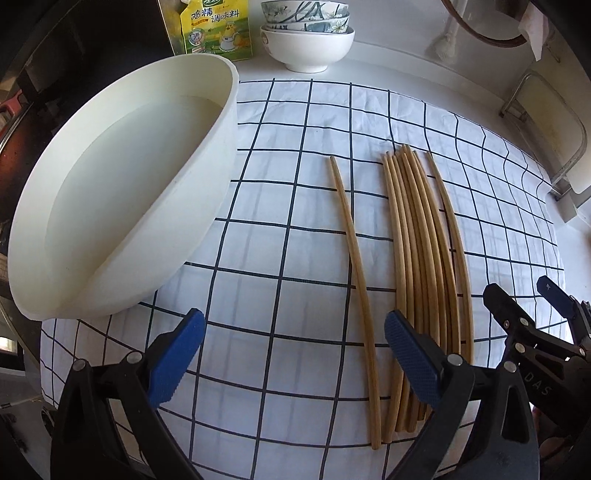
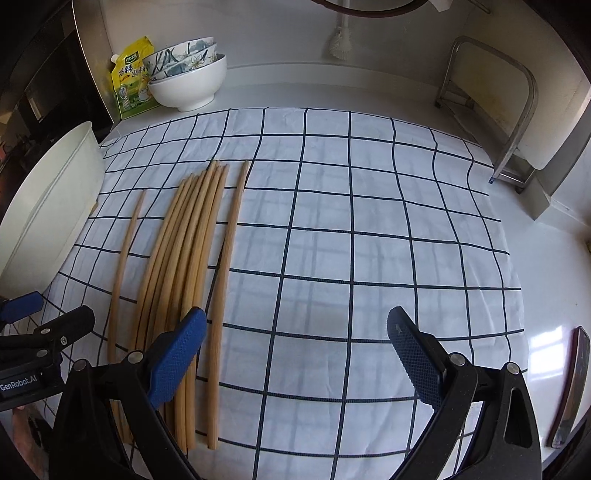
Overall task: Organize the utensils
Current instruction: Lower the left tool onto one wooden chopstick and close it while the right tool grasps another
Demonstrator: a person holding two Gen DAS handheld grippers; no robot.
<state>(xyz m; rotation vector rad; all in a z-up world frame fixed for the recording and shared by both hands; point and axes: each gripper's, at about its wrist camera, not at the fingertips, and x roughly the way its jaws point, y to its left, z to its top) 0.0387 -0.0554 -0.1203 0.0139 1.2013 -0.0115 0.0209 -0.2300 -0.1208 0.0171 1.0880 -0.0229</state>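
Observation:
Several wooden chopsticks (image 1: 421, 240) lie side by side on a white checked cloth (image 1: 288, 206); they also show in the right wrist view (image 2: 188, 251). One chopstick (image 1: 354, 258) lies apart to their left, and one (image 2: 227, 266) lies slightly apart on their right. My left gripper (image 1: 293, 332) is open and empty, low over the cloth, with its right finger over the bundle's near ends. My right gripper (image 2: 295, 332) is open and empty, to the right of the bundle, its left finger above the near ends.
A large white basin (image 1: 122, 199) stands on the cloth's left side. Stacked bowls (image 1: 306, 33) and a yellow seasoning pouch (image 1: 210, 26) stand at the back. A metal rack (image 2: 491, 110) stands at the back right. A dark flat object (image 2: 570, 384) lies by the right counter edge.

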